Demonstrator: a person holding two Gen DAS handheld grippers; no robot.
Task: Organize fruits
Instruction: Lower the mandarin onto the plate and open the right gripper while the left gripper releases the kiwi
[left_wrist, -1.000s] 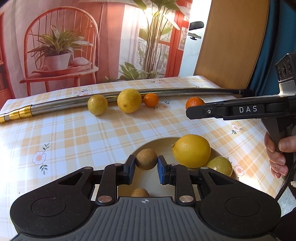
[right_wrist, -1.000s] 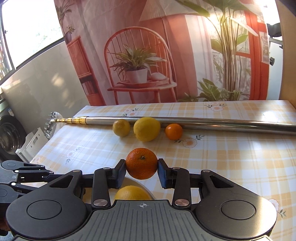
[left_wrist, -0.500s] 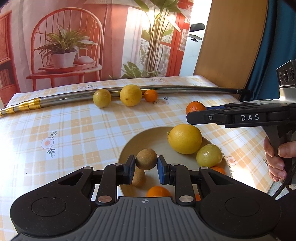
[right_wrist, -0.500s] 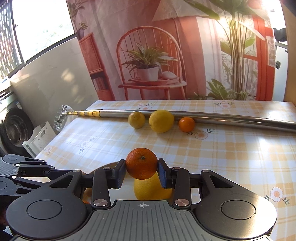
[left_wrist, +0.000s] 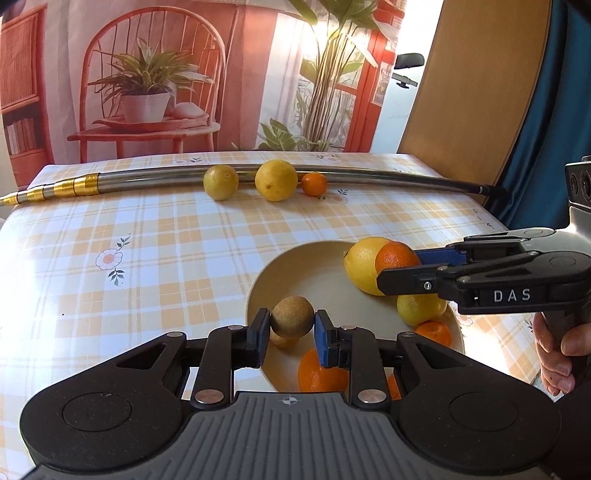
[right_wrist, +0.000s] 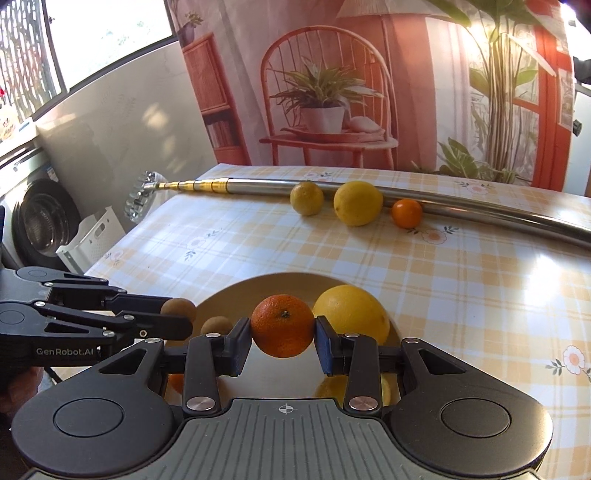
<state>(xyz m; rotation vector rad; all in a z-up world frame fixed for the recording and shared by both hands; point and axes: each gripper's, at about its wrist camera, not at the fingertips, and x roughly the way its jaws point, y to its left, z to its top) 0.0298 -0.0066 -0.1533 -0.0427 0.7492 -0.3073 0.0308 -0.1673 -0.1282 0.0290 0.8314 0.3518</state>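
My left gripper is shut on a small brown round fruit, held over the near left part of a cream bowl. My right gripper is shut on an orange and hangs above the same bowl; from the left wrist it shows at the right. Inside the bowl lie a large lemon, a smaller lemon, a second brown fruit and some oranges. At the table's far side, two lemons and a small orange rest against a pole.
A long metal pole with gold bands crosses the far side of the checked tablecloth. A person's hand holds the right gripper's handle. Left of the table stand a washing machine and a white crate.
Both grippers have pulled back and up with their fruit, so more of the bowl shows. The right gripper's orange now hangs over the bowl in front of the large lemon.
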